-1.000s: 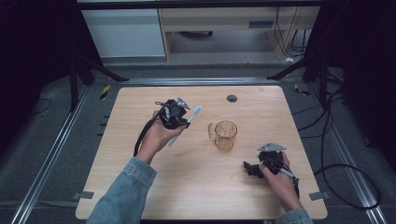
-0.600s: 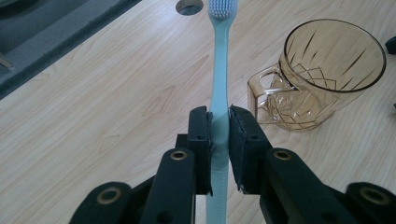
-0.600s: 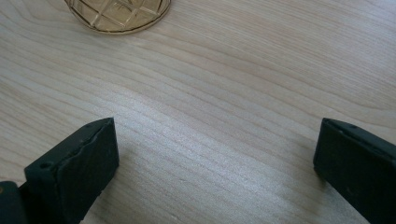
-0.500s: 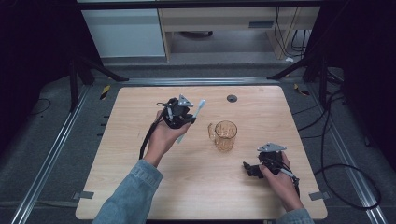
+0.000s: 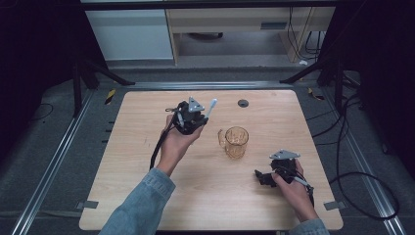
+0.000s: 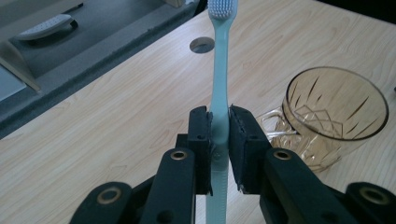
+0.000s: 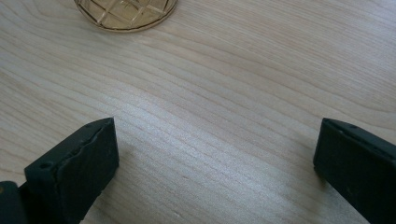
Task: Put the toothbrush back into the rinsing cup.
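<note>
**While the toothbrush hangs short of the mug**

With its handle clamped in the left tongs (image 6: 218,140), the toothbrush (image 6: 219,70) is held above the worktop (image 5: 147,196), just left of the amber glass mug (image 5: 237,142). The right tongs (image 7: 215,163) rest wide open, holding nothing. Next, I'd judge, carry it over the rim and lower it in.

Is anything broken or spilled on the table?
No, nothing stands out. The glass mug stands upright and empty on the table, and the left gripper holds the toothbrush straight between its pads.
</note>
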Tool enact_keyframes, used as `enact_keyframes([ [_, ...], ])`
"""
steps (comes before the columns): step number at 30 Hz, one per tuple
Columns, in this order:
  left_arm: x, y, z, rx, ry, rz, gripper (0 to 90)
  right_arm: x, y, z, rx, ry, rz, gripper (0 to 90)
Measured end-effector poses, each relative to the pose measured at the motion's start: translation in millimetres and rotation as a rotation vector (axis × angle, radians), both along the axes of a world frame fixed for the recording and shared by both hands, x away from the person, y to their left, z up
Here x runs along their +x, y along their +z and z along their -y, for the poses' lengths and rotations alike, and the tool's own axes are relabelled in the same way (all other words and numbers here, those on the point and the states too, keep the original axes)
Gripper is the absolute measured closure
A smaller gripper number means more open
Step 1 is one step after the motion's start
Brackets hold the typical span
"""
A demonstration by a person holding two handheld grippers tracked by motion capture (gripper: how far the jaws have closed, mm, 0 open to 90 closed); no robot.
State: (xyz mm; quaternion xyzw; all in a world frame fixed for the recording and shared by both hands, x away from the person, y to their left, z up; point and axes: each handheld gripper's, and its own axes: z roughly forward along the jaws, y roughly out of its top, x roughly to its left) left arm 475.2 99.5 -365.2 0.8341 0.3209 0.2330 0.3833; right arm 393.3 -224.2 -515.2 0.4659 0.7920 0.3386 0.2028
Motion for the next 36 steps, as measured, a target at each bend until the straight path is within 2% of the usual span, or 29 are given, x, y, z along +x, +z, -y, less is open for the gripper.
enact_keyframes([
  [3, -0.2, 0.0, 1.6, -0.009, -0.001, 0.009, 78.6, 0.0, 0.0, 0.0, 0.000, 0.000, 0.000, 0.4],
  [5, -0.7, -0.5, 3.5, -0.037, -0.006, 0.015, 78.6, 0.0, 0.0, 0.0, 0.000, 0.000, 0.000, 0.4],
  [10, -2.1, 0.1, 4.8, -0.069, -0.002, 0.038, 78.6, 0.0, 0.0, 0.0, -0.001, 0.000, 0.000, 0.4],
  [11, -2.8, 0.7, 5.0, -0.089, 0.005, 0.053, 78.6, 0.0, 0.0, 0.0, 0.000, 0.000, 0.000, 0.4],
  [20, -6.9, 0.4, 5.8, -0.130, 0.008, 0.103, 78.6, 0.0, 0.1, 0.4, -0.002, 0.004, -0.001, 0.4],
  [25, -10.7, -1.1, 6.1, -0.167, 0.009, 0.148, 78.6, 0.0, 0.1, 0.4, -0.003, 0.004, -0.001, 0.4],
  [36, -14.8, -8.5, 7.1, -0.208, -0.005, 0.169, 78.6, 0.0, 0.1, 0.4, -0.002, 0.005, -0.001, 0.4],
])
